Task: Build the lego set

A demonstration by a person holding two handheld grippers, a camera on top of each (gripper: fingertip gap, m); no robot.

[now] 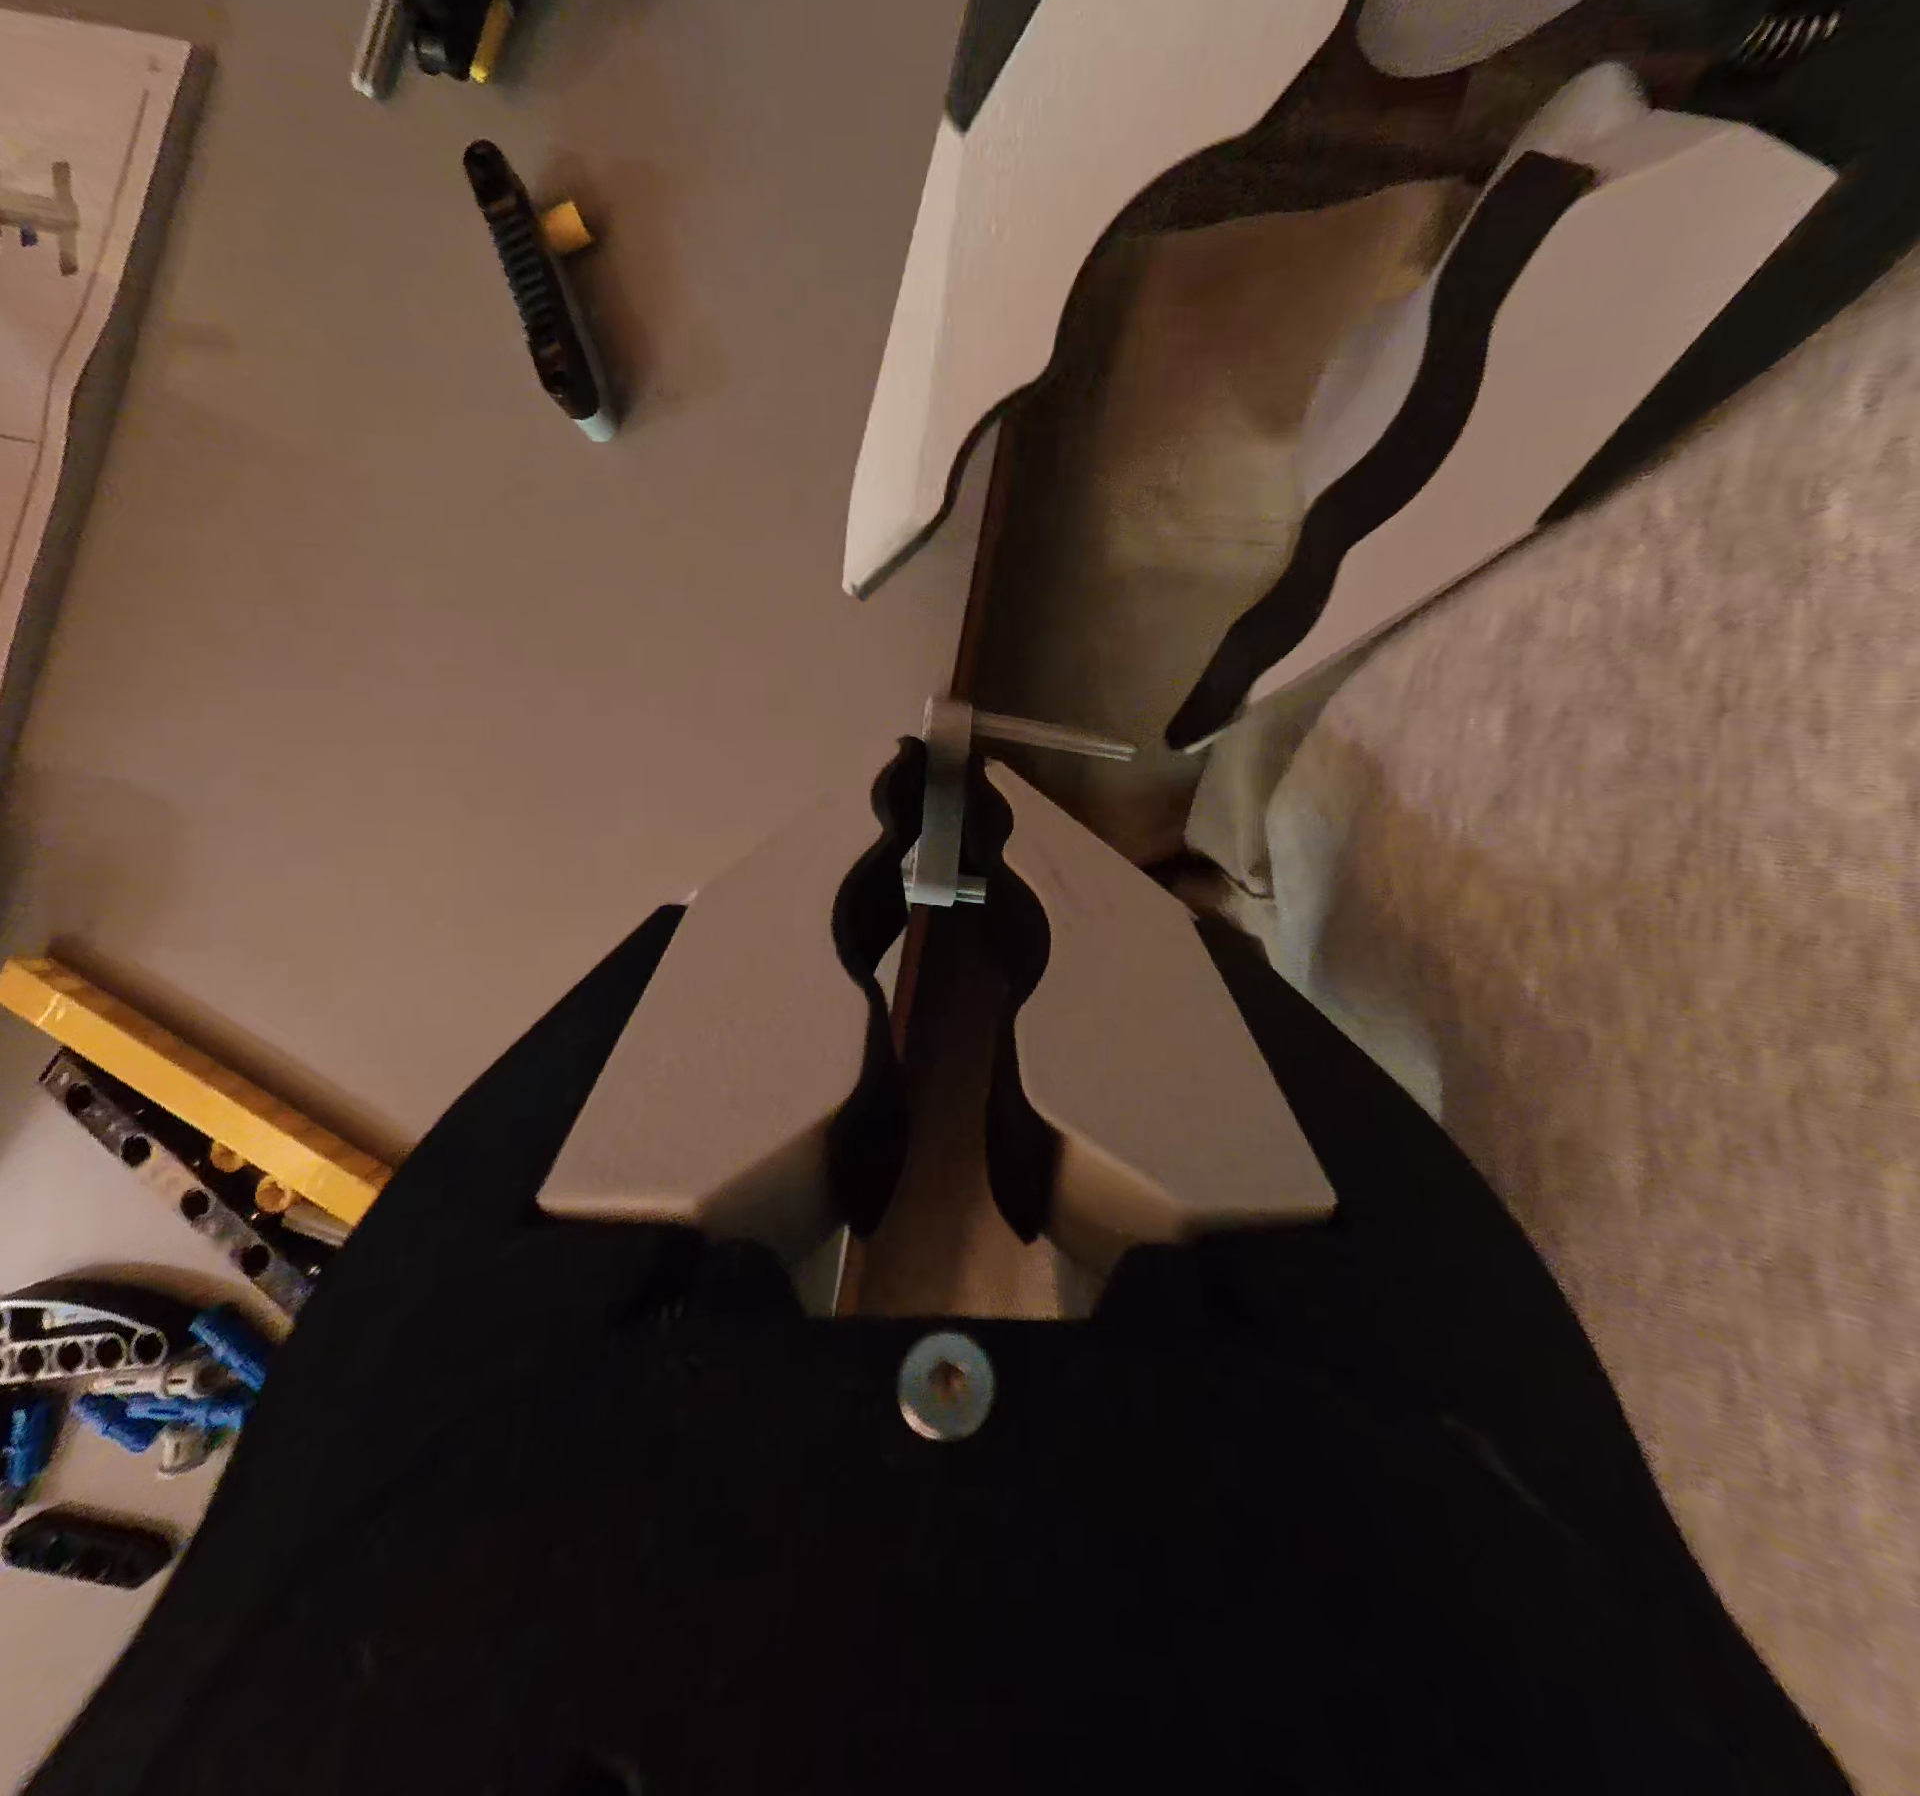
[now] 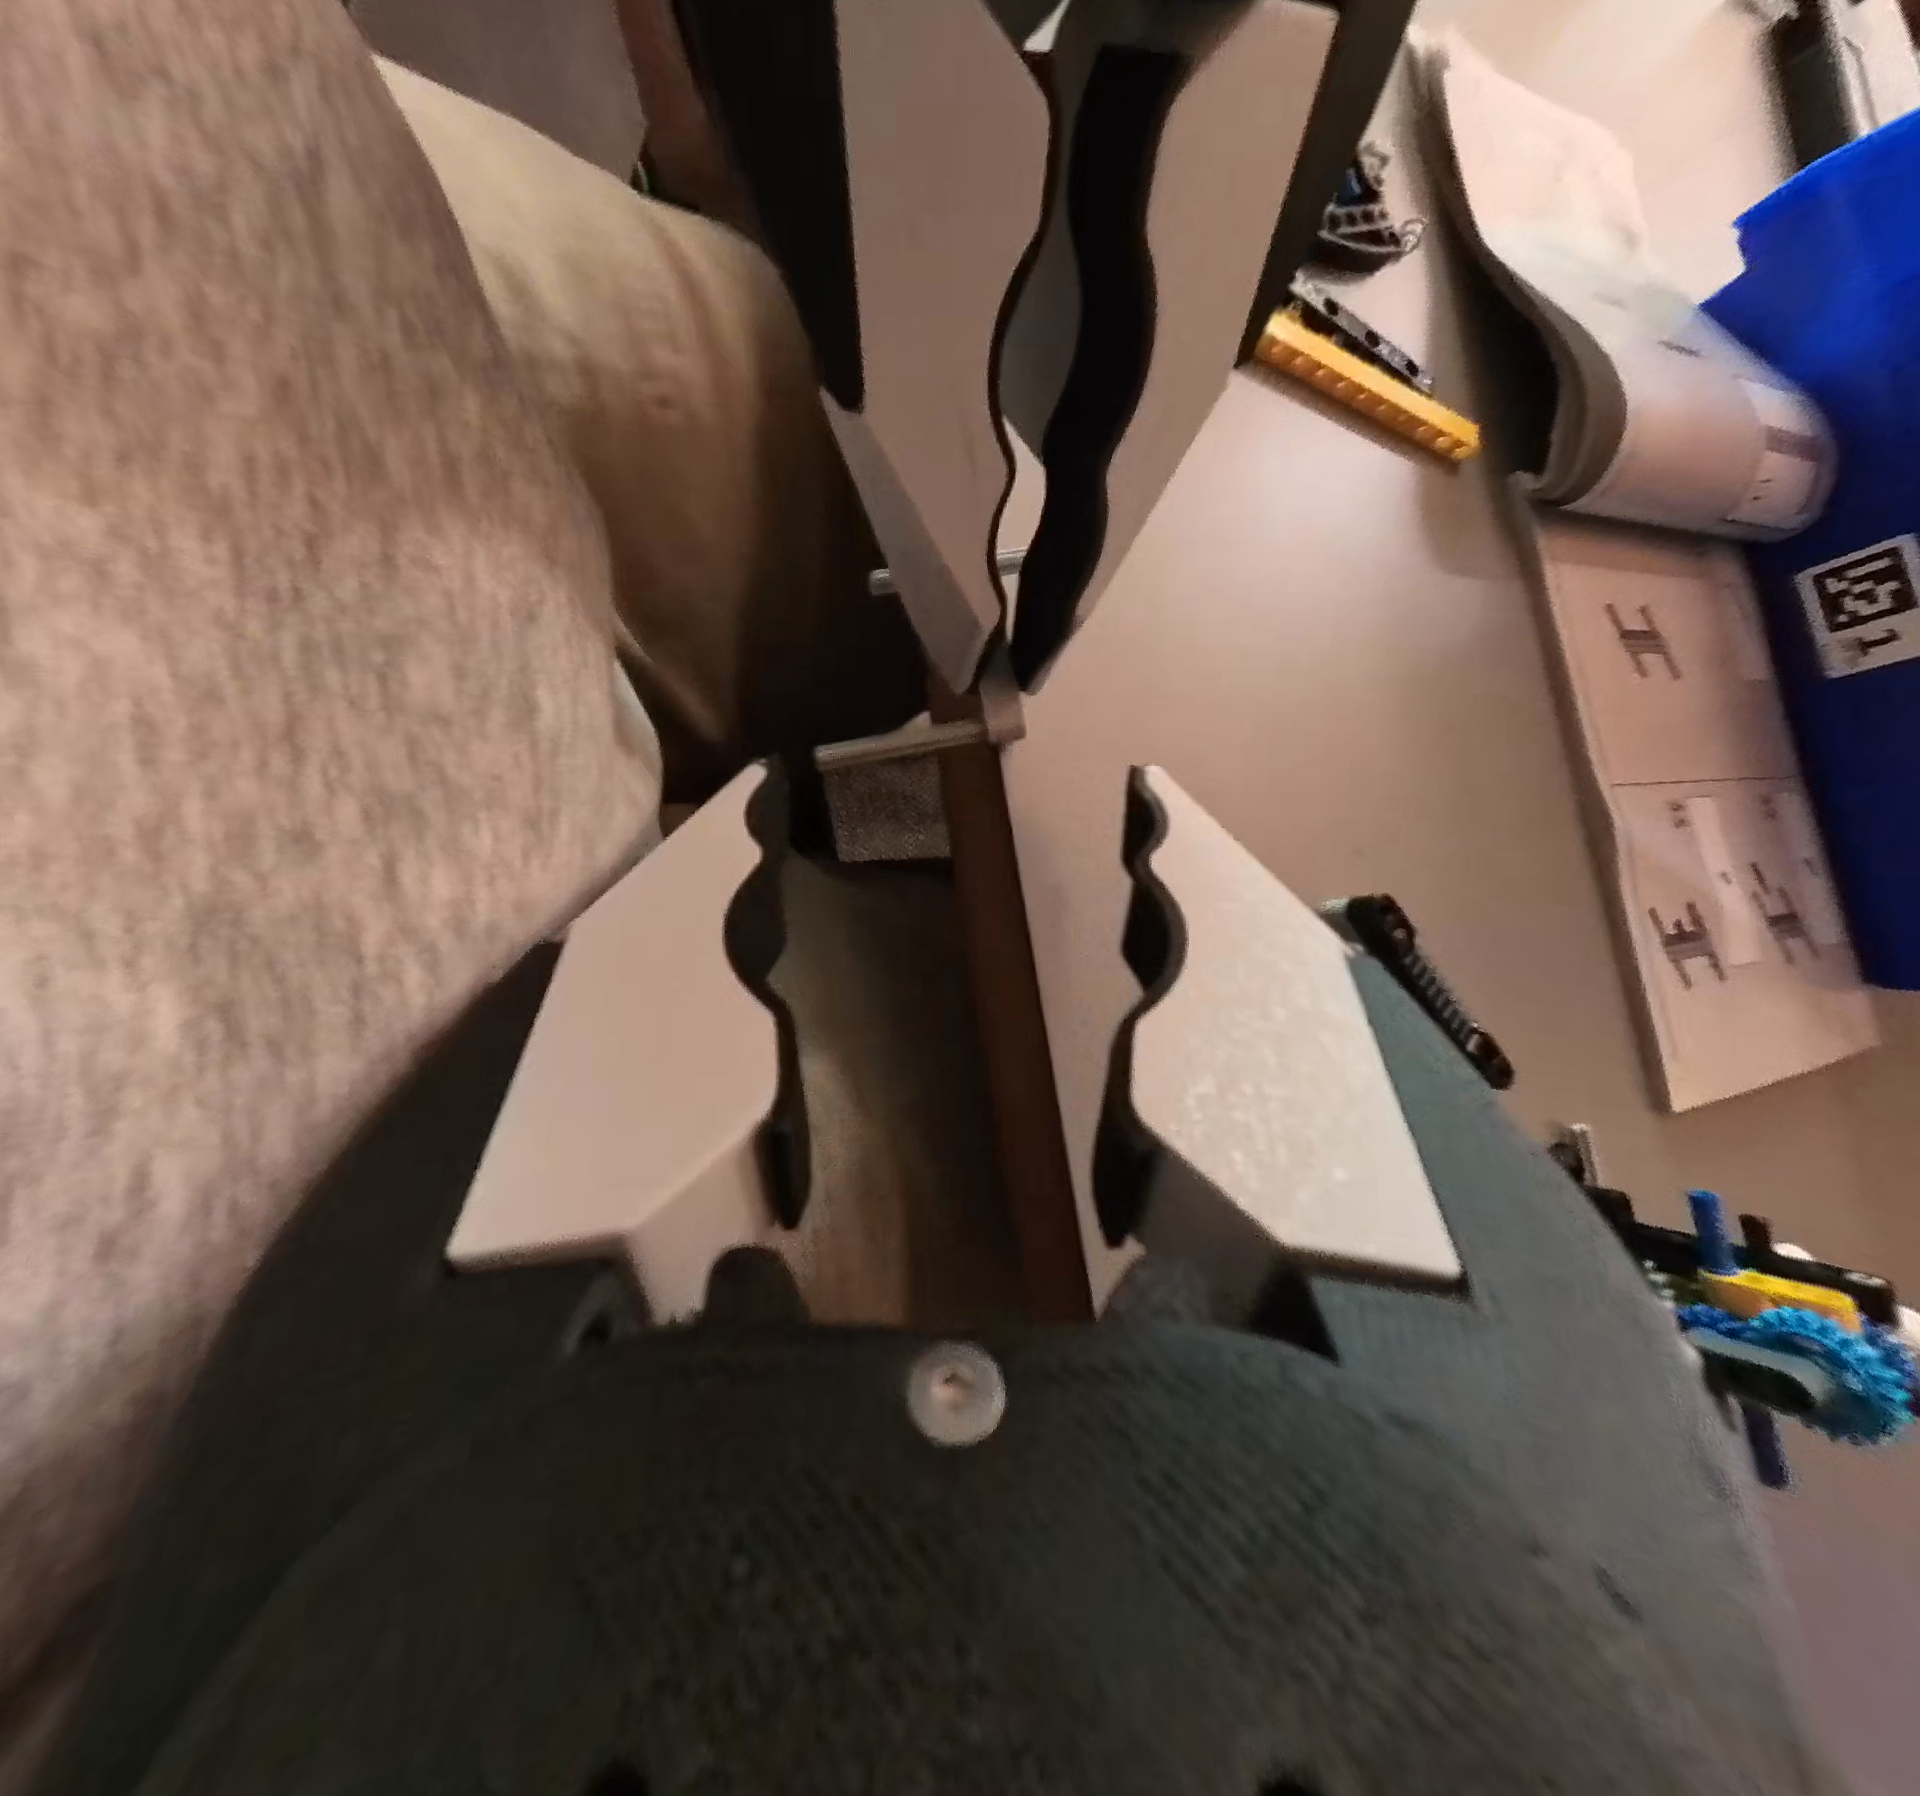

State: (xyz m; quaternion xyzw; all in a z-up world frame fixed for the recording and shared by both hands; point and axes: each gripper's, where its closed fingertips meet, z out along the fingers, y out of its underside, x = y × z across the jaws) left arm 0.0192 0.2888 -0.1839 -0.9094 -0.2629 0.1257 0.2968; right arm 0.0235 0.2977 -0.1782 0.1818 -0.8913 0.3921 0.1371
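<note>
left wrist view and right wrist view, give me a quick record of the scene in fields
left gripper: shut on grey lego piece
grey axle: sticks out sideways from the piece
right gripper: open, facing the left one, tips near the axle
held where: at the table edge, above a carpet
on table: black gear rack, yellow beam, open instruction booklet

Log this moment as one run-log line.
left gripper: shut on grey lego piece | right gripper: open, facing it | grey axle: sticks out sideways
</note>
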